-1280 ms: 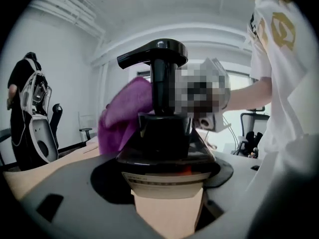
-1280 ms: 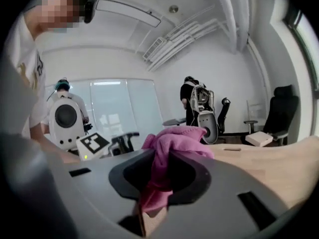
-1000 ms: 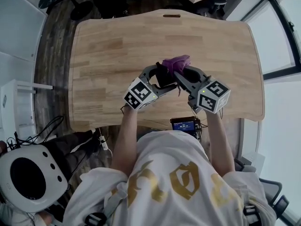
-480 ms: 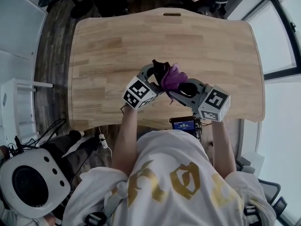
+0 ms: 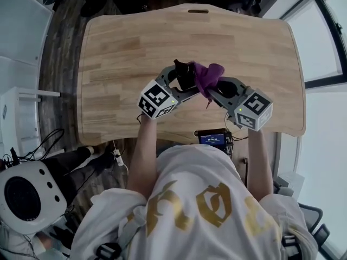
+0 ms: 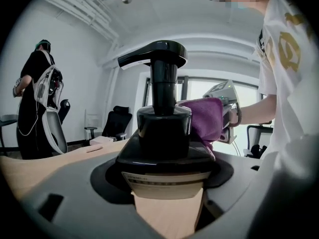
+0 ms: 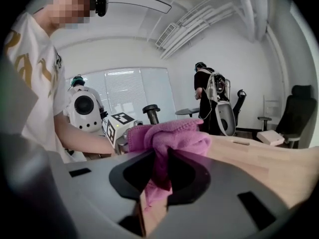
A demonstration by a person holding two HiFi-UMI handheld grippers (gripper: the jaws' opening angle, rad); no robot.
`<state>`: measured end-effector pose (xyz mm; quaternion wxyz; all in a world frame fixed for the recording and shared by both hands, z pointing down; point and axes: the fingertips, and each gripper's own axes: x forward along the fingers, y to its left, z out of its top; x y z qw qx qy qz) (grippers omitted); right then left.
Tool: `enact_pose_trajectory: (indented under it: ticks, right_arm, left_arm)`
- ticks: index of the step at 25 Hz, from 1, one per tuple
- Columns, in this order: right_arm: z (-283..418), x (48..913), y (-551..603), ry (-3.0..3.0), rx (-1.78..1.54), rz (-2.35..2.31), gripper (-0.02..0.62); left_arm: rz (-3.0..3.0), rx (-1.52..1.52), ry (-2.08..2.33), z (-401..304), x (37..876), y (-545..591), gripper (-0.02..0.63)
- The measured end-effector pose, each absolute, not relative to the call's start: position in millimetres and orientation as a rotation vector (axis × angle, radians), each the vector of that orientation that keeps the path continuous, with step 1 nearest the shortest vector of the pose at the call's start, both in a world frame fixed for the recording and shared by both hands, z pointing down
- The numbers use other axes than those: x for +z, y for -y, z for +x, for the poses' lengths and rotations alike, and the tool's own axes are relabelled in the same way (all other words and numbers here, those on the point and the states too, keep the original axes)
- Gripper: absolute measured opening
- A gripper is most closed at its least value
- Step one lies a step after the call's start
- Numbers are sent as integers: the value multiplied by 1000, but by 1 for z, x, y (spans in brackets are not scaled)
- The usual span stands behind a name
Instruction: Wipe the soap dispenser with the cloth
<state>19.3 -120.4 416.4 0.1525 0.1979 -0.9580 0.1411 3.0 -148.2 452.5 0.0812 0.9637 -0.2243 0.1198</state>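
A black soap dispenser with a pump head is held above the wooden table, my left gripper shut on its body. In the right gripper view only its pump top shows behind the cloth. A purple cloth is bunched in my right gripper, which is shut on it. The cloth presses against the dispenser's right side.
A small device with a lit screen sits at the table's near edge. A white robot-like unit stands on the floor at the left. A person with a backpack and office chairs are in the room.
Both grippers have shifted slightly away from me over the table. The cloth has moved from the dispenser's near right side up around its right side.
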Motion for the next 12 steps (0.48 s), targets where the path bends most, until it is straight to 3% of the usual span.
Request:
enact_pose_trajectory:
  ticks: [12]
  right_arm:
    - [9,407,140,2752,342,721,67]
  left_arm:
    - [2850,313,678,-14,453,150,359]
